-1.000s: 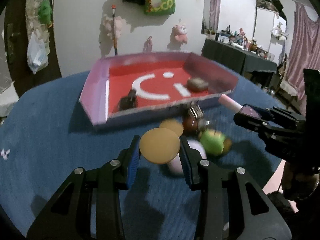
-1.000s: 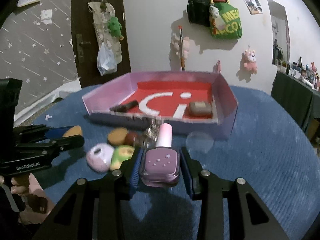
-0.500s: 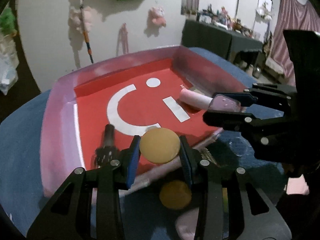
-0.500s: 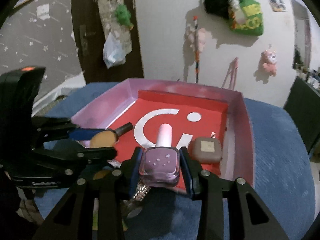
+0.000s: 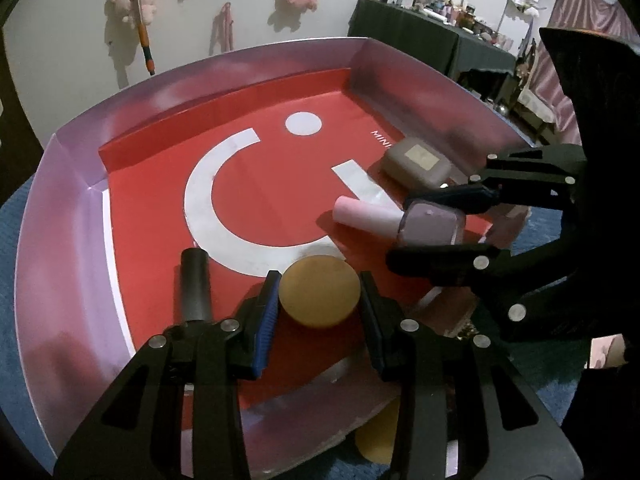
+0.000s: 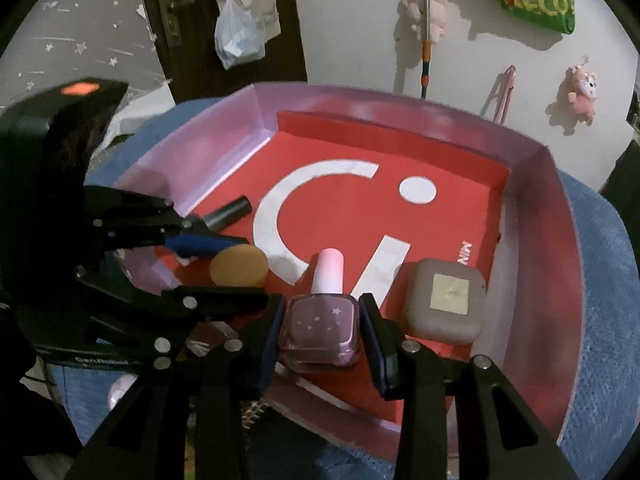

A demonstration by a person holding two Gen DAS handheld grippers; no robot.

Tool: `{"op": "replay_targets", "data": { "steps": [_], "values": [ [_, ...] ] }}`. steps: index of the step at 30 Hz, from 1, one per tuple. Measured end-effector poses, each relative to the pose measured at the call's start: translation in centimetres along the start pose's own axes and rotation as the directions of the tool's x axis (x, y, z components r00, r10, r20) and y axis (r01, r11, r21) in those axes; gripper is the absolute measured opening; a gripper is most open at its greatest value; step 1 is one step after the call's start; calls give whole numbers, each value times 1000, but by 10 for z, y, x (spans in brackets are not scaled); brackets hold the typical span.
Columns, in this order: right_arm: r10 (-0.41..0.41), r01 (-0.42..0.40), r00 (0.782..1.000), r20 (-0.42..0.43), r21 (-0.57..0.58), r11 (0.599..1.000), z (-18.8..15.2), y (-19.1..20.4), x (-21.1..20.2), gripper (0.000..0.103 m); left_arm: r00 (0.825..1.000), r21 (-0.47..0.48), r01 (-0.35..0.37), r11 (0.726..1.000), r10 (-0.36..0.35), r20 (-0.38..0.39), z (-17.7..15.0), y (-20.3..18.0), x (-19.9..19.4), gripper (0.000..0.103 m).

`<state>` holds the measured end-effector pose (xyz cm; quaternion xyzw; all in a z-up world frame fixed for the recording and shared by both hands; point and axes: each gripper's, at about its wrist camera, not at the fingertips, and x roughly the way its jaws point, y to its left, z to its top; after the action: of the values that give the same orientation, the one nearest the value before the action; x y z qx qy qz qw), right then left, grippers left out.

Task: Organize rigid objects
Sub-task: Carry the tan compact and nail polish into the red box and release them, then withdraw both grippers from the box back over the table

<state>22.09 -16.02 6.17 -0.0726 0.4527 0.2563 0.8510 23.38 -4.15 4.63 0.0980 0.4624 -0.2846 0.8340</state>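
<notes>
Both of our grippers have swung in from over the blue cloth and now hang above the red floor of the tray, where a second ago the loose pile on the table was under them.

So the tray [image 5: 72, 240] is the big thing here, a shallow pinkish-walled box with a red bottom and a white smiley-type print, sitting on the blue table cover [image 6: 600, 280]. Looks like that's the drop spot, since two things already lie in it: a brown rounded case [image 6: 444, 300] near the right wall and a dark tube [image 5: 195, 284] near the left one. We're guessing each hand carries one item so two get dropped off per trip.

Right gripper [image 6: 322, 328] is clamped on the purple nail polish bottle [image 6: 320, 326], pads on the two flat sides, pink cap pointing away from us. The bottle hangs just inside the near wall, right beside the brown case, close enough that setting it down might nudge the case.

Left gripper [image 5: 320, 300] is closed on the tan round sponge [image 5: 319, 297], squeezing it by the edge so the flat face looks at the camera. It's over the near-middle of the floor, between the dark tube and the bottle.

Another tan disc [image 5: 376, 440] is left outside, by the near wall.
</notes>
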Motion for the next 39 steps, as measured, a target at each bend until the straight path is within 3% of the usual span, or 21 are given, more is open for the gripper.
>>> {"op": "replay_targets", "data": {
  "steps": [29,31,35,39],
  "values": [
    [-3,4,999,-35,15,1000,1,-5,12,40,1000,20,0,1000,0,-4,3,0,4,38],
    [0,1,1000,-29,22,1000,1,-6,10,40,1000,10,3,1000,-3,-4,3,2,3,40],
    [0,0,1000,-16,31,1000,3,-8,4,42,1000,-2,-2,1000,2,18,2,1,-2,55],
    [-5,4,1000,11,45,999,4,-10,-9,50,998,-3,-15,1000,15,54,1,-4,-16,59]
  ]
}}
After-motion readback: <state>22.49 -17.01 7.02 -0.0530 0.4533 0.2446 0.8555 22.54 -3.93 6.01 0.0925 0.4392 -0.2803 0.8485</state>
